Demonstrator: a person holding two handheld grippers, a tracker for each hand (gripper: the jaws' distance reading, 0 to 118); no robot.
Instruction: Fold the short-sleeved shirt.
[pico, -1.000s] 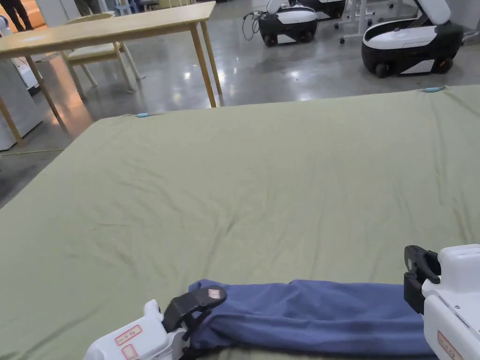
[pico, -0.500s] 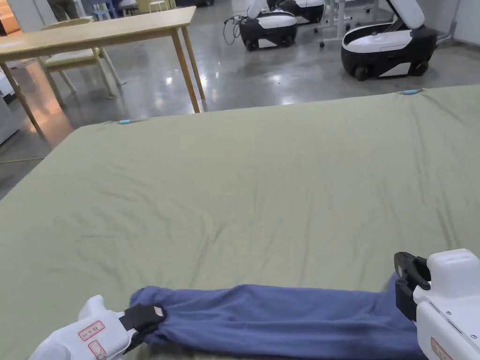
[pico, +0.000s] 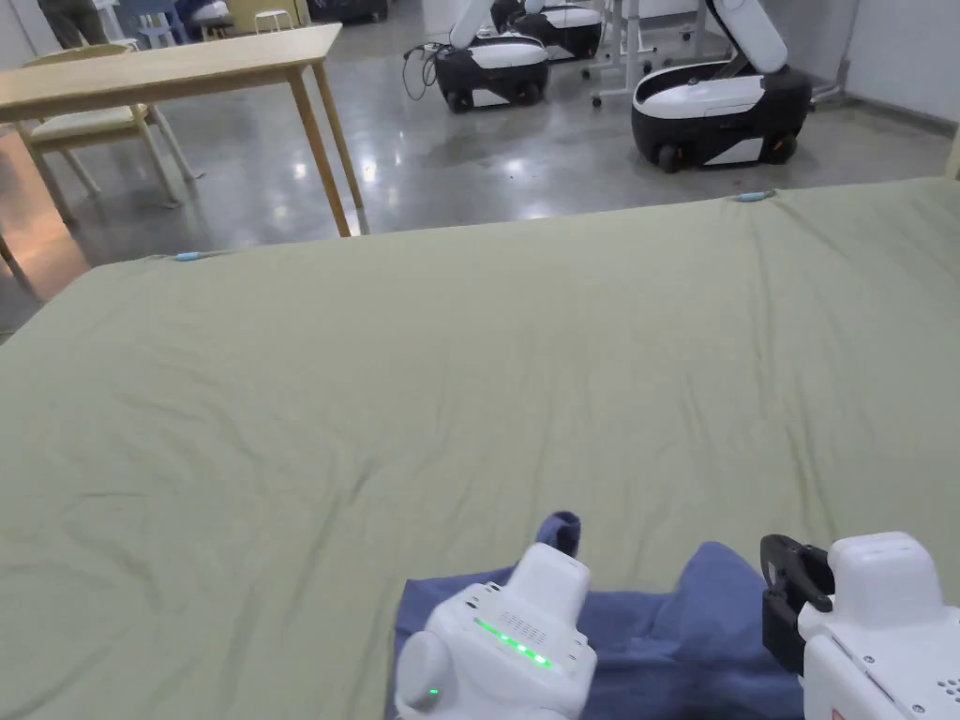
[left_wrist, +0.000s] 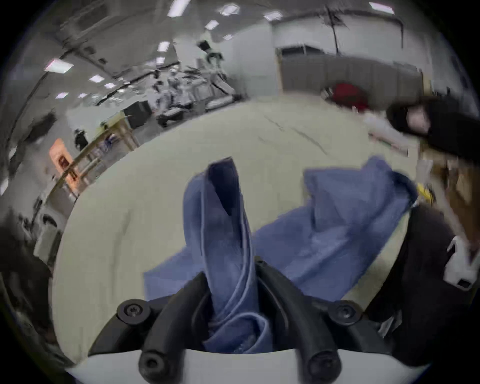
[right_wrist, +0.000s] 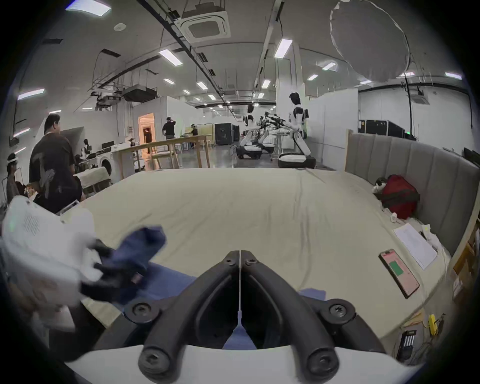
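A bed (pico: 469, 375) with a wrinkled olive-green sheet spans the middle and lower part of the head view. A blue shirt (pico: 656, 637) lies bunched on it at the bottom edge. In the right gripper view, a phone (right_wrist: 398, 272), a sheet of paper (right_wrist: 415, 245) and a red bag (right_wrist: 400, 196) lie along the right side by the grey headboard (right_wrist: 415, 166).

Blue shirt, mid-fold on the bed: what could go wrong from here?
1. The left gripper pinches a bunched, twisted wad of the blue shirt; laid down like that, the fold would likely come out lumpy.
2. The right gripper has its jaws closed with no cloth visibly between the tips, so that side seems unanchored and may drag.
3. A phone and papers lie on the bed to the right; a wide swing could hit them.
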